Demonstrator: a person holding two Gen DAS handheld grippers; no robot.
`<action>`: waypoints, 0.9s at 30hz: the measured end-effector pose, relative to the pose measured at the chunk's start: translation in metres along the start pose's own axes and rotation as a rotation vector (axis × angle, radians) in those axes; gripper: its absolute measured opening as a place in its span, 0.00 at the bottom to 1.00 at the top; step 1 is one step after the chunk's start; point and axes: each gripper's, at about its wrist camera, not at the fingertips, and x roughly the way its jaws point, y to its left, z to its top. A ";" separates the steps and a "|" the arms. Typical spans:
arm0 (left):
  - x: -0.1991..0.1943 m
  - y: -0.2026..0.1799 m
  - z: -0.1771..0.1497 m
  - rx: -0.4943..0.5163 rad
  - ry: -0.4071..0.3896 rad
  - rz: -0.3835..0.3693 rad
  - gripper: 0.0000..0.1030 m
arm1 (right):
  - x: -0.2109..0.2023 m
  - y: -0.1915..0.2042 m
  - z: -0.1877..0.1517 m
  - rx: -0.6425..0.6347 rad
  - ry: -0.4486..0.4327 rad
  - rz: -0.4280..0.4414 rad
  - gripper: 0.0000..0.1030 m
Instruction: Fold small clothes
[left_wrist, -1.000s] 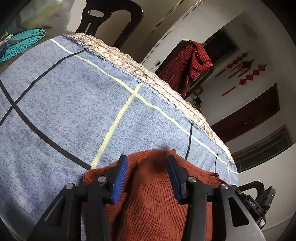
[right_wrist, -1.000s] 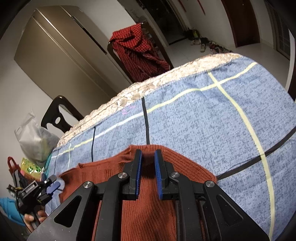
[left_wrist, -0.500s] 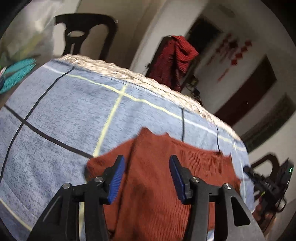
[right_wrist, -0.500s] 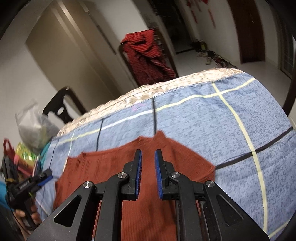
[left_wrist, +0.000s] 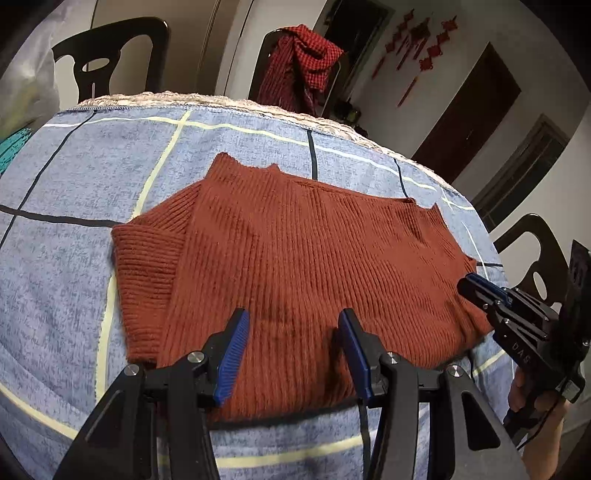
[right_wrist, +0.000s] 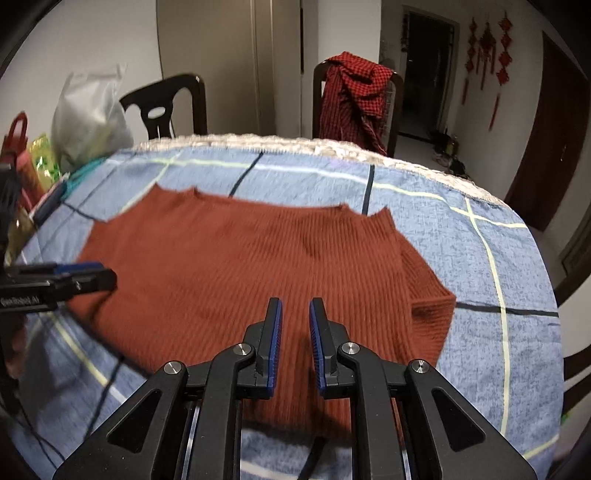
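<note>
A rust-red ribbed knit garment (left_wrist: 295, 251) lies flat on the blue checked tablecloth (left_wrist: 74, 295); it also shows in the right wrist view (right_wrist: 236, 258). It looks folded, with a sleeve cuff at each side. My left gripper (left_wrist: 291, 325) hovers open and empty above the garment's near edge. My right gripper (right_wrist: 295, 314) is above the near edge too, its jaws a narrow gap apart and holding nothing. The right gripper also shows in the left wrist view (left_wrist: 476, 286), at the garment's right side.
Black chairs (right_wrist: 166, 107) stand behind the table, one draped with a red checked cloth (right_wrist: 354, 99). A plastic bag (right_wrist: 88, 114) and small items sit at the table's left end. A lace trim (left_wrist: 229, 103) runs along the far edge.
Both grippers have pulled back and risen away from the garment, which now lies flat in full view. The right gripper's jaws have opened slightly.
</note>
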 end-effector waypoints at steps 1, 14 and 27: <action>0.000 0.001 -0.001 0.000 0.003 0.002 0.52 | 0.001 0.000 -0.002 -0.005 0.008 0.002 0.15; -0.014 0.013 -0.008 0.016 0.033 0.018 0.52 | -0.006 -0.001 -0.013 0.007 0.026 -0.047 0.31; -0.043 0.042 -0.004 -0.038 0.014 -0.021 0.52 | -0.010 0.019 -0.016 -0.023 0.071 -0.099 0.32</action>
